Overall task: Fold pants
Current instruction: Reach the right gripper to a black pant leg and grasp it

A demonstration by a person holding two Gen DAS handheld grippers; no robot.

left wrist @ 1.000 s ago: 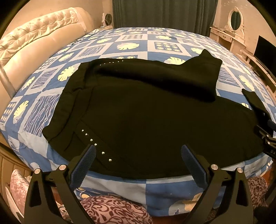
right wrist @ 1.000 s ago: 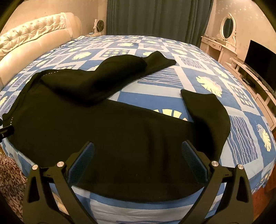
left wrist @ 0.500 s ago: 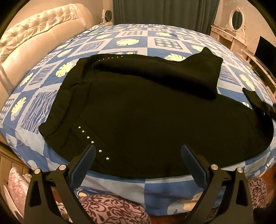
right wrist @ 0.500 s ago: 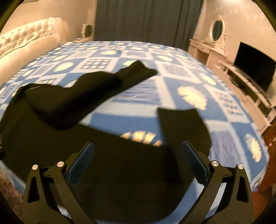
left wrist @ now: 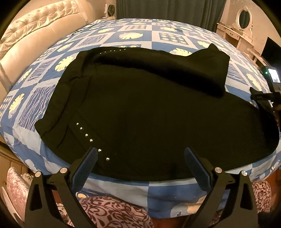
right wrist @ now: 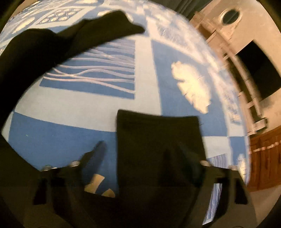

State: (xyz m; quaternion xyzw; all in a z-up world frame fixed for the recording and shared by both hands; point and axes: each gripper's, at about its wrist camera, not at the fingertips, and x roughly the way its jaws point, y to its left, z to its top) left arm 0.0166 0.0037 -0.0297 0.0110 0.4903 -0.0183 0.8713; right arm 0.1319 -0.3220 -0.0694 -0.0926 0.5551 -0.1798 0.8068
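Black pants [left wrist: 149, 108] lie spread on the blue patterned bedspread [left wrist: 140, 31], with a row of silver studs [left wrist: 88, 137] near the waist. My left gripper [left wrist: 141, 156] hovers open over the near edge of the pants, nothing between its fingers. In the blurred right wrist view my right gripper [right wrist: 144, 154] sits low over the hem of the near leg [right wrist: 158, 133]. Its jaws are closing with the hem between them, and the left finger [right wrist: 98, 154] is still off the cloth. The far leg [right wrist: 52, 40] lies folded across the back.
A tufted cream headboard [left wrist: 35, 31] stands at the left and dark curtains [left wrist: 166, 8] hang behind the bed. A white dresser with an oval mirror [left wrist: 244, 17] and a dark TV [right wrist: 258, 73] line the right wall. A maroon patterned cloth [left wrist: 114, 212] lies below the bed's near edge.
The right gripper swept right along the near leg and dropped to its hem, and its jaws narrowed. The left gripper stayed put and open.
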